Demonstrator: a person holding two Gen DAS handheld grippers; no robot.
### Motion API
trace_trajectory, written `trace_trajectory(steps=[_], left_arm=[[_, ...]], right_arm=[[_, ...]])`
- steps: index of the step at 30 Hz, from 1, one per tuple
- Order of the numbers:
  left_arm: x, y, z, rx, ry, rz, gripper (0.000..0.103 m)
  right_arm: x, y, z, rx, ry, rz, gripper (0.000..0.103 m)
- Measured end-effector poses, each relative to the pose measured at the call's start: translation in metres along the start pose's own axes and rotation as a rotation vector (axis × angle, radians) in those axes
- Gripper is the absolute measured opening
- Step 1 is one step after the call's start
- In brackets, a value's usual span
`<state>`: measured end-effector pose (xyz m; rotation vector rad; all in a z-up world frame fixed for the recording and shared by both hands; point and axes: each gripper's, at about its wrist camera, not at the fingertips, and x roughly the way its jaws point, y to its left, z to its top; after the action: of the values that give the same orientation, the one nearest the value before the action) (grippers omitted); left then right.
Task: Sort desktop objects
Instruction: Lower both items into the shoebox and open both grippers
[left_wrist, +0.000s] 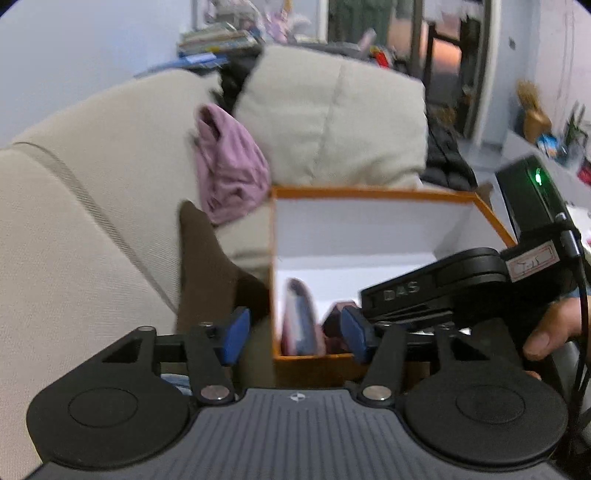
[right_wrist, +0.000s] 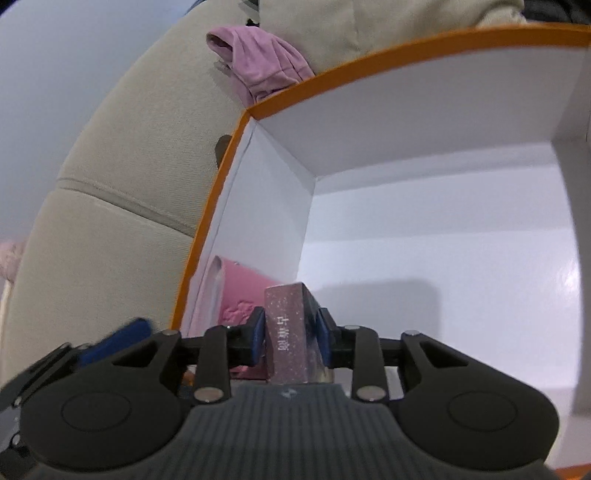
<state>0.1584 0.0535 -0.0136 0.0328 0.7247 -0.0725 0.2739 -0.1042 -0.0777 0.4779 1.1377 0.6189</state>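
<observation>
An orange-rimmed box with white inner walls stands in front of a beige sofa; it fills the right wrist view. My right gripper is shut on a small glittery pink box with white lettering and holds it inside the orange box. A pink item leans against the box's left inner wall; it also shows in the left wrist view. My left gripper is open and empty at the box's near left corner. The right gripper's body reaches in from the right.
A beige sofa rises behind and left of the box, with a mauve cloth lying on it. A dark brown object sits left of the box. Shelves and clutter stand far behind.
</observation>
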Motion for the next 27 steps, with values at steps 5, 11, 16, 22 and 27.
trace_trajectory(steps=[5,11,16,22,27], left_arm=[[0.013,0.019,-0.005,-0.123,0.065,-0.078,0.052],[0.031,0.031,-0.007,-0.215,0.071,-0.126,0.03],[0.04,0.037,-0.011,-0.261,0.076,-0.132,0.028],[0.034,0.046,-0.016,-0.294,0.072,-0.155,0.024],[0.036,0.046,-0.02,-0.292,0.061,-0.133,0.024]], right_arm=[[-0.005,-0.005,-0.002,0.056,0.016,0.038,0.043],[0.0,-0.006,-0.003,0.093,0.048,0.056,0.043],[0.019,-0.007,-0.004,0.159,0.11,0.086,0.046],[0.016,0.009,-0.004,0.149,0.133,0.048,0.041],[0.021,0.017,-0.005,0.142,0.135,0.017,0.042]])
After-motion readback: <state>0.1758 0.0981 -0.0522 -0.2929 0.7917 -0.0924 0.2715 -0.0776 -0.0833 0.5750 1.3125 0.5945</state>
